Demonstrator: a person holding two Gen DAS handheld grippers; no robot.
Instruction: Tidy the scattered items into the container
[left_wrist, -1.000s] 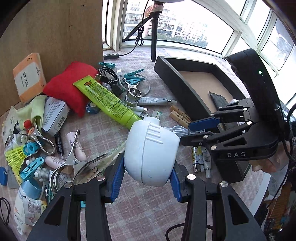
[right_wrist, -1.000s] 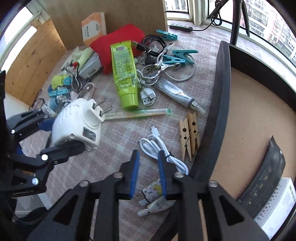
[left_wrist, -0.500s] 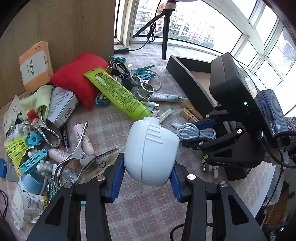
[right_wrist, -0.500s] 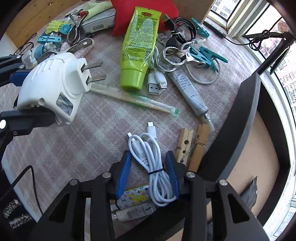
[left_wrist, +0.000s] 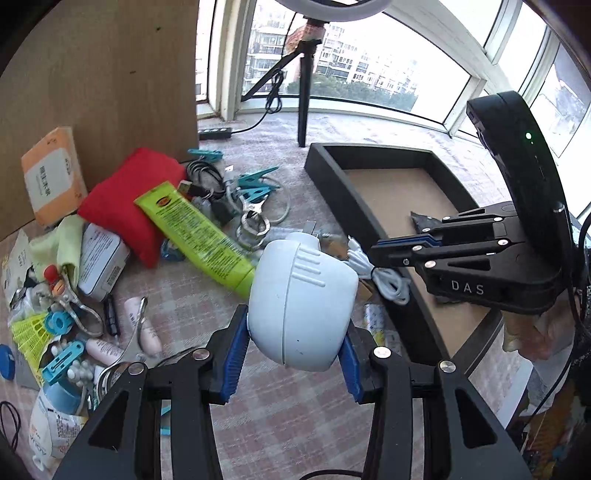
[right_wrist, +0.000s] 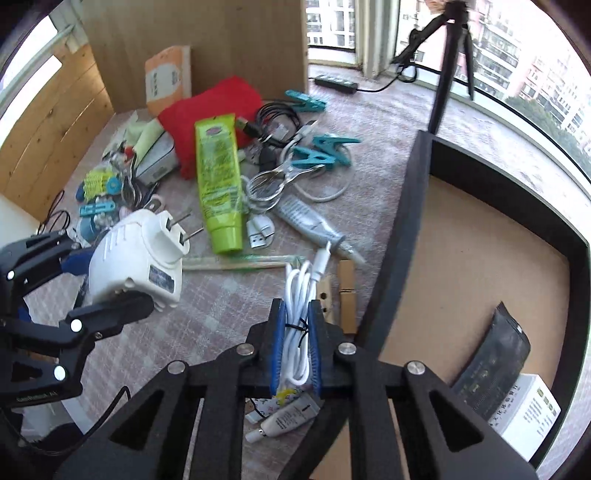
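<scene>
A: Pinching that white cable (right_wrist: 298, 325) across its tied middle looks right to me. The right gripper (right_wrist: 295, 345) is closed hard on the bundle, which hangs clear of the tabletop just beside the tray (right_wrist: 413, 206) wall.

B: It'll handle soft and light, I'd say. The loops would flop, so the banded waist is the place to hold. The loose plug end (right_wrist: 320, 260) may dangle and catch the rim.

A: And the other hand?

B: The left gripper (left_wrist: 293, 360) has its 2 blue pads partly apart, clamped on the white charger (left_wrist: 301, 302) by its rounded sides, lifted above the cloth. That one's stiff, smooth plastic, heavier, probably a bit slippery on the curve. Its prongs (right_wrist: 184, 234) point away, so nothing delicate is being squeezed.

A: Plenty left behind them.

B: The green tube (right_wrist: 218, 184), the red pouch (right_wrist: 210, 110), teal clips (right_wrist: 319, 153), 2 wooden pegs (right_wrist: 347, 291). The tray already holds a dark packet (right_wrist: 491, 363) and a white box (right_wrist: 528, 415).
</scene>
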